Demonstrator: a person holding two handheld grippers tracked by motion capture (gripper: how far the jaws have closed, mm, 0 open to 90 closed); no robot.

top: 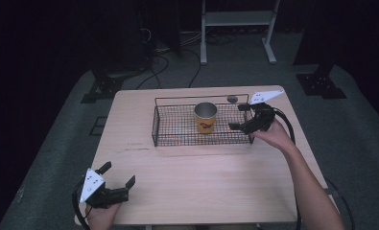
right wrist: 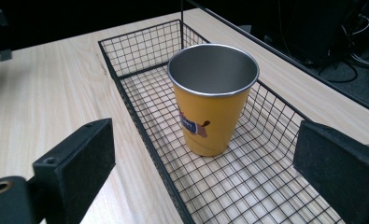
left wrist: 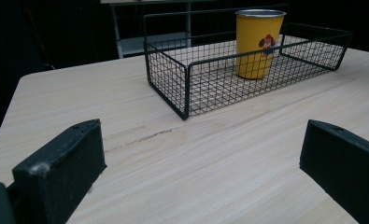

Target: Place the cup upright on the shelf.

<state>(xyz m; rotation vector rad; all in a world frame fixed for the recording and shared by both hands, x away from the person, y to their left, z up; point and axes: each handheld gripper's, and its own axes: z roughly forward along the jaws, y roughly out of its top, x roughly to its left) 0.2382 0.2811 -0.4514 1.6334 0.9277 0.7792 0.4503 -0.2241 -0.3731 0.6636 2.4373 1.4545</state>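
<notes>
Standing upright in the basket [top: 177, 139], the cup [top: 206, 117] is just ahead of your right tongs [top: 242, 117]; both tongs, left tongs [top: 117, 175] too, gape apart.

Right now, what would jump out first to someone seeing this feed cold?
The yellow cup, upright and empty with a steel inside, standing in the black wire basket on the far half of the wooden table. Next, the right gripper, open at the basket's right end and aimed at the cup. The left gripper sits open near the table's near left corner.
</notes>
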